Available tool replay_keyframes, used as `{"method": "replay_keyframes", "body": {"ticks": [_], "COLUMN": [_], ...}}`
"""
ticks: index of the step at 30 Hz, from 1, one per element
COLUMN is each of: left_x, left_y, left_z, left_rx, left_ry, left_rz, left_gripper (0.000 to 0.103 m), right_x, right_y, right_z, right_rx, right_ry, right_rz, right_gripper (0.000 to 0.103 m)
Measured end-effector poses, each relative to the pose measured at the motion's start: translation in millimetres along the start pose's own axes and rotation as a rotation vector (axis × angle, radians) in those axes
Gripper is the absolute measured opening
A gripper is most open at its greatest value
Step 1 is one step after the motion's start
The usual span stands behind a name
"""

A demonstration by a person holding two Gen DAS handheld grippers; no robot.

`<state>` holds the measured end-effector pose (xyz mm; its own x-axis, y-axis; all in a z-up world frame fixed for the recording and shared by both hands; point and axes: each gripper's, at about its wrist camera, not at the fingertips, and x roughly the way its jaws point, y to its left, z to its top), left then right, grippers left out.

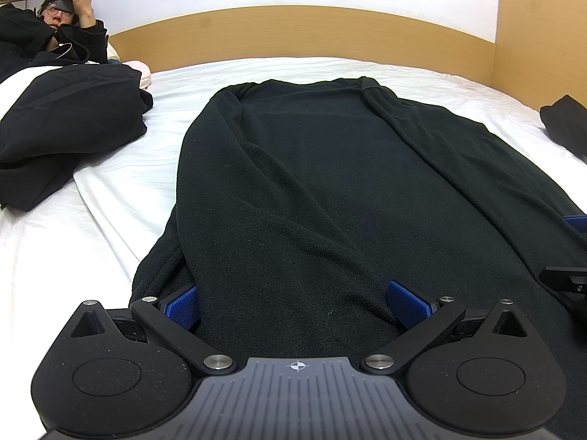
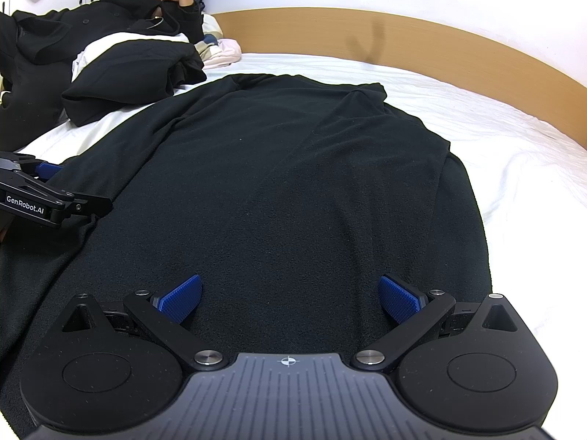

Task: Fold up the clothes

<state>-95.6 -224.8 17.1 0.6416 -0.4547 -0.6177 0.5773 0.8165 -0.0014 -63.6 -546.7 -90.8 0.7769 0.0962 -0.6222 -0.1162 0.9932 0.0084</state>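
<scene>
Black fleece garment (image 1: 312,183) lies flat along the white bed sheet (image 1: 110,227), its long axis running from my tools toward the wooden headboard (image 1: 293,33). Both sleeves are already laid inward over the body, which I judge narrows the piece into a single long strip so that the remaining fold can be made end to end.

I hold the left tool (image 1: 293,302) at the hem end, the end farthest from the headboard, over the left part of the strip. Its jaws are spread wide, with nothing clamped; the left blue pad (image 1: 183,302) appears tucked at the garment's side fold, while the other pad rests above the fabric. I hold the right tool (image 2: 290,299) at the same end, over the right part, also released, pads apart above the cloth. Placing both tools side by side on the hem lets the edge be lifted evenly, which I judge prevents the strip from skewing when carried toward the headboard.

Fleece is thick and soft; I expect each tool must gather all layers, or the tucked sleeves will slip out.

Left of the garment, nearer the headboard, lies a black clothing pile (image 1: 66,128), and beyond it a reclining person (image 1: 55,25) holds a phone. Both are apart from the working strip.
</scene>
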Motion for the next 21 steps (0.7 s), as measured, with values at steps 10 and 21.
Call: {"method": "replay_keyframes", "body": {"ticks": [10,21], "left_x": [0.8,0.6], "left_y": [-1.7,-1.0], "left_z": [0.8,0.5], "left_rx": [0.0,0.001], "left_ry": [0.001,0.001], "left_rz": [0.003,0.002], "left_gripper": [0.103,0.103], "right_x": [-0.6,-0.7], "right_y": [0.1,-0.1], "right_z": [-0.2,-0.3], "right_rx": [0.0,0.0], "right_ry": [0.0,0.0], "right_rz": [0.0,0.0], "right_gripper": [0.103,0.103]}}
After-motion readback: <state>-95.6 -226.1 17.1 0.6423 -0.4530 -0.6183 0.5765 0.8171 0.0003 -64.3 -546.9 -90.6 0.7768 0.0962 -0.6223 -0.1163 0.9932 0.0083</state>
